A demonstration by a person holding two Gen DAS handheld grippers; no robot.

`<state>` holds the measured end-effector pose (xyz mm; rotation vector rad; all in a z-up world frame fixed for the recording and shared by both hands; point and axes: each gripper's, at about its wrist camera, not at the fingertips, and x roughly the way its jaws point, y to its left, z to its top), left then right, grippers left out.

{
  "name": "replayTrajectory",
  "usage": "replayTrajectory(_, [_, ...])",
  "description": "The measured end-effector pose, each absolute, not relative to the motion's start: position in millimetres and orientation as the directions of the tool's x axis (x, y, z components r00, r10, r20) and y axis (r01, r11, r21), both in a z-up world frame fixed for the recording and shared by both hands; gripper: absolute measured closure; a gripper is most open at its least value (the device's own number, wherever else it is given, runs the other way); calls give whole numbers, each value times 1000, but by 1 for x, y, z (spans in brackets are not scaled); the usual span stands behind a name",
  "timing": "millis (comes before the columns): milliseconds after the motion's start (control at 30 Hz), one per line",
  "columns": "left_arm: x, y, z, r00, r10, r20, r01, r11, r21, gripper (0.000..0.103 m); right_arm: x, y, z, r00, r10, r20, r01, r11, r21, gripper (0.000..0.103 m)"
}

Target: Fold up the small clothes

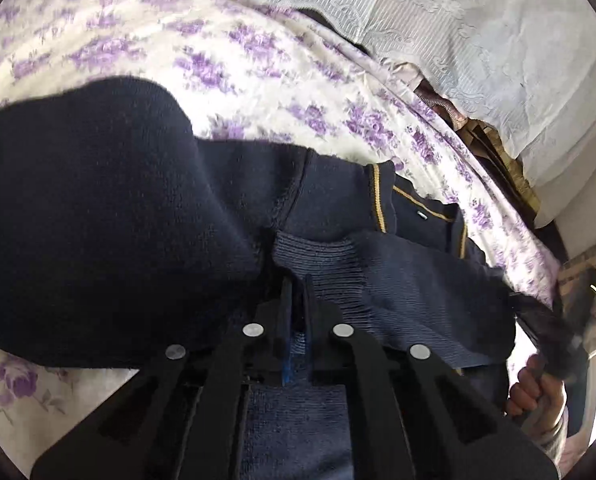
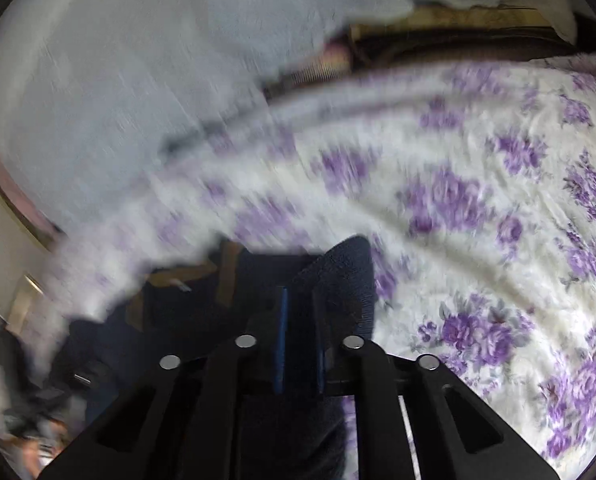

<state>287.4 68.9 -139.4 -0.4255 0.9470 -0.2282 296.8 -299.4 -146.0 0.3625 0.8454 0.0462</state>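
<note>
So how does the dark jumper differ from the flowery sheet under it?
The jumper is plain navy with thin gold stripes; the sheet is white with purple flowers. The jumper is knitted and ribbed at its edge, while the sheet looks smooth. The jumper lies bunched, with both tools pinching it; the sheet lies spread. Both are soft fabric.

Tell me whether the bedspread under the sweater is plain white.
No, the bedspread under the navy sweater is white with purple flowers printed all over it.
</note>
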Motion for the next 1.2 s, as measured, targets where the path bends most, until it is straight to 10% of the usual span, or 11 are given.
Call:
replayTrajectory(567, [276,79,-142,566,-435,-700,22,857,-514,96,210,-304,-140,637,300,-710,-2,922,388,103])
replayTrajectory(733, [266,78,-136,565,-453,-690,64,857,-511,60,200,-311,-112,726,241,-644,38,921,388,100])
replayTrajectory(967, [261,48,-134,587,-342,-734,118,933,-341,51,291,-322,-143,641,218,-736,147,906,397,103])
replayTrajectory(1200, [256,52,-126,589,-345,-731,104,929,-355,41,247,-323,-122,739,232,-632,109,885,452,98])
